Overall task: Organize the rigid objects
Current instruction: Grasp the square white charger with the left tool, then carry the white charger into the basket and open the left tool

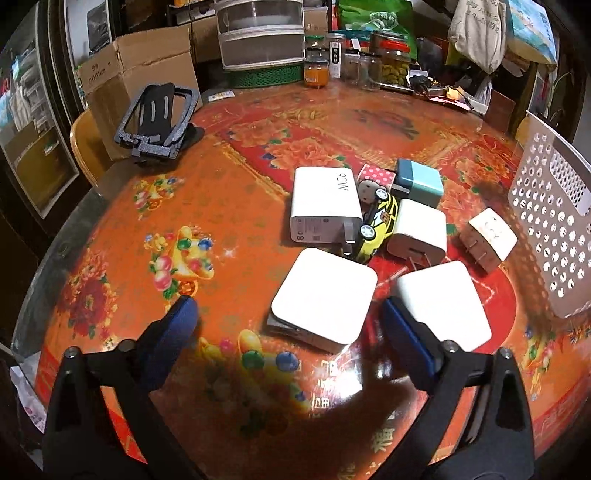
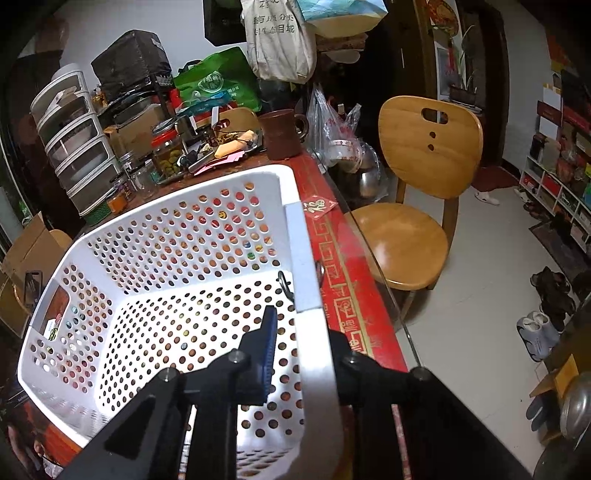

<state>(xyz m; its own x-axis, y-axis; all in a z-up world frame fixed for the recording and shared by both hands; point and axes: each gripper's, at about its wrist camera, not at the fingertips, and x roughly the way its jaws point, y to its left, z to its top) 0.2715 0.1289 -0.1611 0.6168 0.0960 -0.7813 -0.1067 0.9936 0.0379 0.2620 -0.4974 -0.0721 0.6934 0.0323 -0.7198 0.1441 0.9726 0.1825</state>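
Spread wide, my left gripper (image 1: 288,306) is open just above the table. A flat white square box (image 1: 325,297) lies between and just beyond its blue pads (image 1: 181,317), untouched. A second white box (image 1: 443,302) sits right of it, partly behind the right finger. Past them lie a large white charger (image 1: 325,206), a yellow toy car (image 1: 376,229), a small white plug (image 1: 417,232), a teal adapter (image 1: 421,182) and a beige plug (image 1: 491,238). My right gripper (image 2: 299,325) is shut on the right wall of the white perforated basket (image 2: 314,280), one finger inside and one outside.
The basket (image 1: 550,221) stands at the table's right side, its inside bare in the right wrist view. A black stand (image 1: 159,122) sits far left. Jars (image 1: 395,59), a drawer unit (image 1: 260,33) and boxes line the back. A wooden chair (image 2: 417,206) stands beyond the table edge.
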